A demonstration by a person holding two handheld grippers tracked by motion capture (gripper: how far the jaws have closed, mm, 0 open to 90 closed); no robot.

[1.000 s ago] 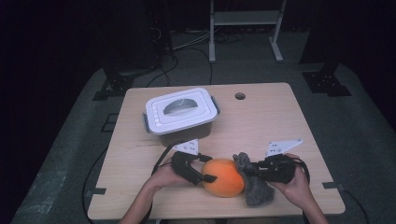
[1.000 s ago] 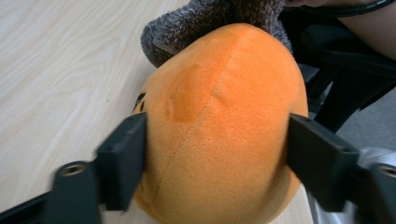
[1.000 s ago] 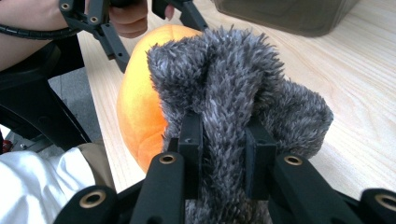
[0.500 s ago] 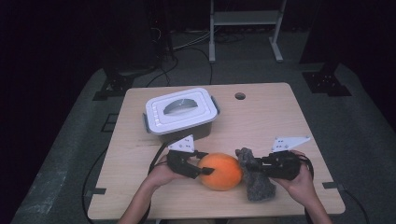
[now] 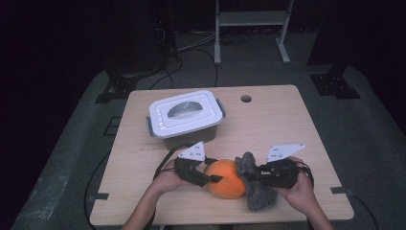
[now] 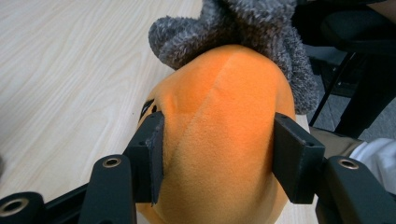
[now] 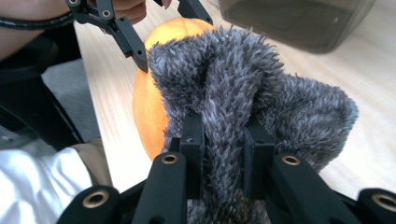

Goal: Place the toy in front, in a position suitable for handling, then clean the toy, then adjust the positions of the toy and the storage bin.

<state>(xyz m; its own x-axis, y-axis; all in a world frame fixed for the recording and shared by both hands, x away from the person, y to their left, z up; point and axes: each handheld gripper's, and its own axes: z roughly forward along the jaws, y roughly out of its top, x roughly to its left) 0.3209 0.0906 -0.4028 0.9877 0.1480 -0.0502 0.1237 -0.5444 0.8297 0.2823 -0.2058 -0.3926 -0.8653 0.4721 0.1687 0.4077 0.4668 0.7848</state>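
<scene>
While my left gripper (image 6: 217,154) clamps its jaws on the two sides of the orange plush ball (image 6: 224,140), having just closed in on it, the ball rests on the worktop (image 5: 268,120) near my edge, between my two hands. My right gripper (image 7: 223,140) pinches a fold of the grey fuzzy cloth (image 7: 261,93), which drapes against the ball's far side; the lidded white box (image 5: 186,115) stands further back
</scene>
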